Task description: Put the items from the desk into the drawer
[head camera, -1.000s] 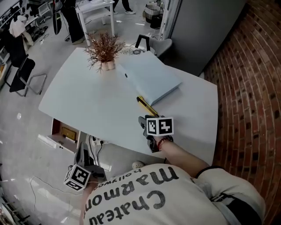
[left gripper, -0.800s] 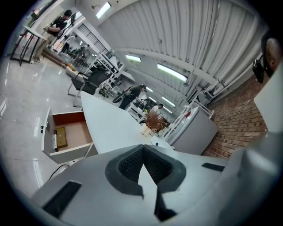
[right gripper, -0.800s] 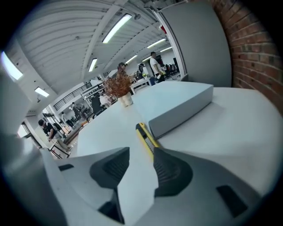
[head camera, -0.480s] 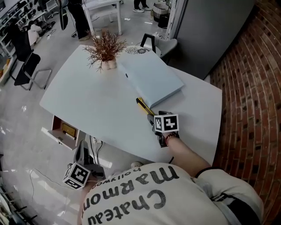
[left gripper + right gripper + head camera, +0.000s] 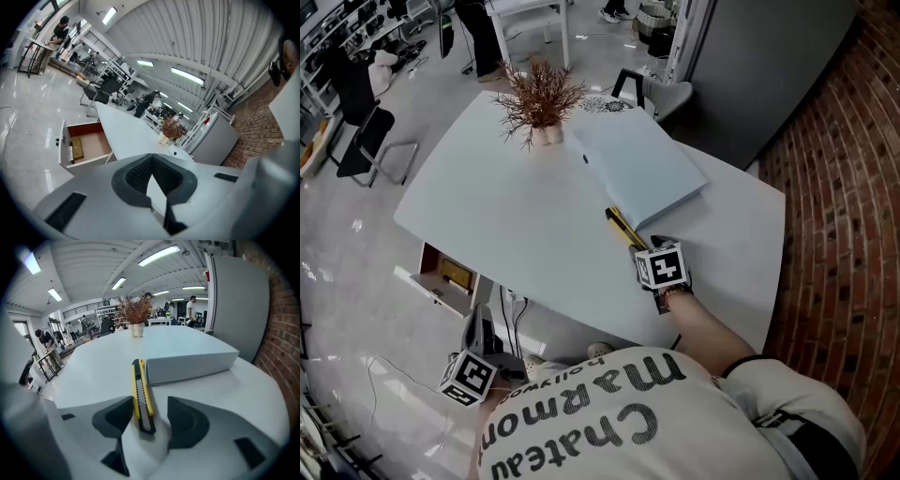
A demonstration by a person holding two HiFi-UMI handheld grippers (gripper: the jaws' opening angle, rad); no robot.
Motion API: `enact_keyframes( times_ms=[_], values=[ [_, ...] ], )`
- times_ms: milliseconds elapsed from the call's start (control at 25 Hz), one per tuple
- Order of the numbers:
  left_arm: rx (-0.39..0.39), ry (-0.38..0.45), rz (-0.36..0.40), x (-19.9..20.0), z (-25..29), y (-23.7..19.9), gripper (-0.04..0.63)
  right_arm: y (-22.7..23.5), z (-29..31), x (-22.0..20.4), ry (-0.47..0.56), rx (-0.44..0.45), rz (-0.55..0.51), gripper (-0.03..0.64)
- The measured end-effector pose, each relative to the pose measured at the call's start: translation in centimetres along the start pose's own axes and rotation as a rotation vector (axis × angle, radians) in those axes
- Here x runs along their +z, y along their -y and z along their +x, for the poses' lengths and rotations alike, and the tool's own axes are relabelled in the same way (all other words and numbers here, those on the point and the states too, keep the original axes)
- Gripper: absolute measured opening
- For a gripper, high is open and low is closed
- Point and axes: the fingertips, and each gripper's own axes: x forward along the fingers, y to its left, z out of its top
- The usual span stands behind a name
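Observation:
A yellow and black utility knife (image 5: 142,394) lies on the white desk (image 5: 516,225), along the near edge of a pale blue flat box (image 5: 190,363). My right gripper (image 5: 149,414) is open, its jaws standing on either side of the knife's near end without closing on it. In the head view the knife (image 5: 624,228) shows just ahead of the right gripper (image 5: 645,247). My left gripper (image 5: 152,174) is shut and empty, held low beside the desk (image 5: 473,361). The open drawer (image 5: 82,145) holds a tan flat item (image 5: 76,147) and a marker.
A dried plant in a small pot (image 5: 540,101) stands at the desk's far end. The drawer (image 5: 441,277) sticks out below the desk's left edge. A brick wall (image 5: 834,216) runs along the right. Chairs and other tables stand beyond.
My right gripper has moved forward along the desk until its open jaws straddle the knife's near end. The left gripper has stayed low by the drawer.

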Motion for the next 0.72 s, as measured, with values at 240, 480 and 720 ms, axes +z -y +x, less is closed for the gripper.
enact_keyframes(
  times_ms=[240, 480, 720],
  values=[
    [-0.023, -0.007, 0.002, 2.3, 0.2, -1.9, 0.002, -0.4, 0.0, 0.2, -0.023, -0.051, 0.04, 0.184],
    [-0.028, -0.015, -0.008, 5.0, -0.1, -5.4, 0.002, -1.4, -0.2, 0.4, -0.045, -0.158, 0.062, 0.146],
    [-0.063, -0.023, -0.002, 8.1, 0.5, -8.2, 0.002, -4.8, -0.2, 0.1, -0.032, -0.16, 0.24, 0.128]
  ],
)
